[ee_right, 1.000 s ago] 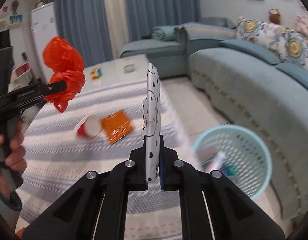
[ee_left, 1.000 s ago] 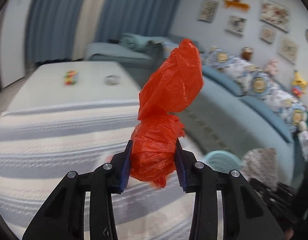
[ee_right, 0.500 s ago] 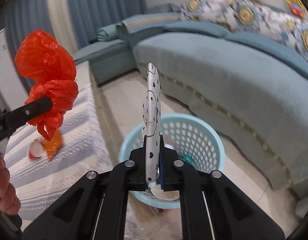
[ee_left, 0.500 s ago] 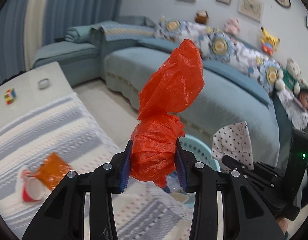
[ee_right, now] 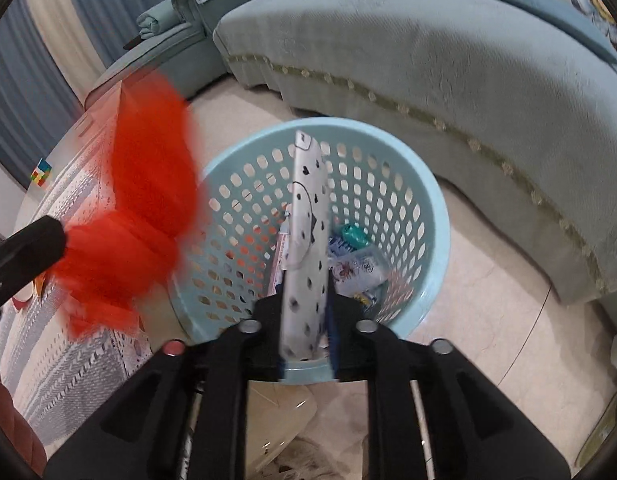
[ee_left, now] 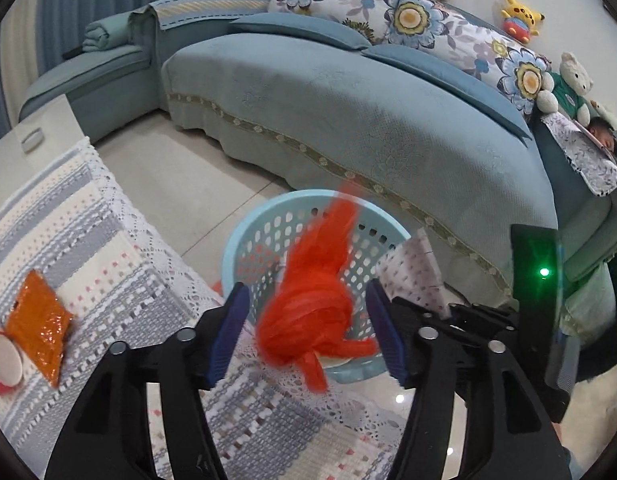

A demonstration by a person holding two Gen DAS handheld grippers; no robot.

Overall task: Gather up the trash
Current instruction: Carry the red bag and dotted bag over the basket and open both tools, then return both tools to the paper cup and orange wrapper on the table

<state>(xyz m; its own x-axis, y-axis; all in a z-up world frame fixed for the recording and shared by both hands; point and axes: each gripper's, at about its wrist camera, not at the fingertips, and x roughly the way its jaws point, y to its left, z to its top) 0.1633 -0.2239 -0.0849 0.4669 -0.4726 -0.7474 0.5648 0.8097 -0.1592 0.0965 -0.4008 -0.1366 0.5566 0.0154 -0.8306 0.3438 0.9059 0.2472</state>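
On the far left of the left wrist view, an orange foil packet and a red-rimmed paper cup lie touching each other on the striped table cover, not yet collected. Centre frame, the left gripper has its jaws opening: both blue pads stand clear of the red plastic bag, which is motion-blurred between them and looks to be dropping free. The pale blue basket sits on the floor directly behind the bag, beside the table edge and in front of the sofa. In the right wrist view the bag reads as over the table corner, just left of the basket rim, so whether it clears the rim cannot be told; judgement: the release is best made with the jaws squarely above the basket mouth, not its near wall. To the right, the right gripper has its jaws starting to open around the white heart-print sheet, which stands upright between the pads with its upper edge over the basket interior; contact with the pads cannot be settled from the blur. Judgement: a light flat sheet may flutter, so a low, centred release suits it. Wrappers already lie in the basket bottom.
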